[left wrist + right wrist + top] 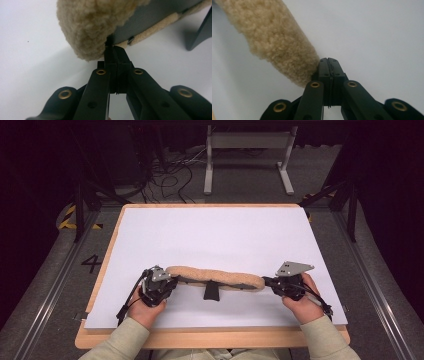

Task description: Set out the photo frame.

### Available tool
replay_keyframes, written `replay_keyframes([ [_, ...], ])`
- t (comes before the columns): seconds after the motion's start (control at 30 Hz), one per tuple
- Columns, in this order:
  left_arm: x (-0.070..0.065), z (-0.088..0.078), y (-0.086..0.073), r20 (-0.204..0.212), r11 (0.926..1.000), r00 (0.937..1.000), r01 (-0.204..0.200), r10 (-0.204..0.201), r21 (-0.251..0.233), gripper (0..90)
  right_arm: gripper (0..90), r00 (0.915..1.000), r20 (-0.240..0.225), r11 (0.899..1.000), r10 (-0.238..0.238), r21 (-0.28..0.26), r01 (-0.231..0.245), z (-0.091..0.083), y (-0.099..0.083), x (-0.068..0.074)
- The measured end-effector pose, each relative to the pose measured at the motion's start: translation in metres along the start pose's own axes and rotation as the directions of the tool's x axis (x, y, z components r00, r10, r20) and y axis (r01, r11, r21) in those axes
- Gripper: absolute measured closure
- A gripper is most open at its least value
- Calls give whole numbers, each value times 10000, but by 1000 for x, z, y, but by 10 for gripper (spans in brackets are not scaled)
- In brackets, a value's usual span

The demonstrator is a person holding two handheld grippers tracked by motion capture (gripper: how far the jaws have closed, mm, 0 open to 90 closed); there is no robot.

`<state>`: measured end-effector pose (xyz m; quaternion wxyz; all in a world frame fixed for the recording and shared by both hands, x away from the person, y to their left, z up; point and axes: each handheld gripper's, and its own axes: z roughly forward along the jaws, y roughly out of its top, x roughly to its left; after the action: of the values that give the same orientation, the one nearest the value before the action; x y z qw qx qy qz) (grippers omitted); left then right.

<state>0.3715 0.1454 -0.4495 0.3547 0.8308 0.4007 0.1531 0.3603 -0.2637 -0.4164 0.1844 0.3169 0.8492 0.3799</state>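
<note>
A long pad covered in tan fleece [215, 277] lies across the near half of the white counter [215, 232], running from left to right, with a dark grey underside and a small black strap or tab [211, 291] sticking out toward the person near its middle. The left gripper [167, 281] sits at the pad's left end, and in the left gripper view its jaws are pressed together, pinching what looks like a thin dark edge where the fleece [92, 27] meets the grey backing [150, 20]. The right gripper [267, 281] sits at the pad's right end; in the right gripper view its jaws are also closed tight against each other, with the fleece end [279, 42] touching their left side, though whether any material is caught between them cannot be told. Both of the person's hands rest low over the counter, near its front edge, one at each end of the pad.
</note>
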Motion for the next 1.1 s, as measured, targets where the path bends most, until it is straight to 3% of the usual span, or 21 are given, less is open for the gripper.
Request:
replay_keyframes([
  [0.2, 7, 7, 6, -65, 9992, 9992, 394, -395, -120, 900, 900, 9997, -172, 9998, -187, 98, 189, -2, 0, 6],
  [0.3, 10, 10, 8, -100, 9990, 9991, 405, -407, -185, 900, 900, 9992, -312, 9996, -242, 148, 247, -2, 0, 9],
  [0.37, 13, 15, 11, 17, 9961, 9966, 822, -822, -326, 900, 900, 9988, -399, 9994, -289, 183, 297, -3, 0, 11],
  [0.6, 18, 23, 21, -164, 9945, 9950, 976, -983, -391, 900, 900, 9968, -607, 9982, -522, 273, 539, -3, 1, 19],
  [0.7, 23, 28, 25, -8, 9918, 9929, 1189, -1191, -458, 900, 900, 9952, -762, 9975, -614, 296, 638, -3, 2, 23],
  [0.97, 27, 26, 32, 81, 9906, 9936, 1133, -1130, -772, 900, 900, 9898, -1092, 9948, -911, 365, 956, -3, 2, 35],
  [1.03, 24, 21, 32, 167, 9895, 9925, 1221, -1211, -776, 900, 900, 9897, -1115, 9949, -892, 375, 939, -3, 2, 36],
  [1.1, 18, 14, 29, 300, 9909, 9942, 1059, -1037, -828, 900, 898, 9901, -1115, 9954, -847, 348, 891, -4, 2, 35],
])
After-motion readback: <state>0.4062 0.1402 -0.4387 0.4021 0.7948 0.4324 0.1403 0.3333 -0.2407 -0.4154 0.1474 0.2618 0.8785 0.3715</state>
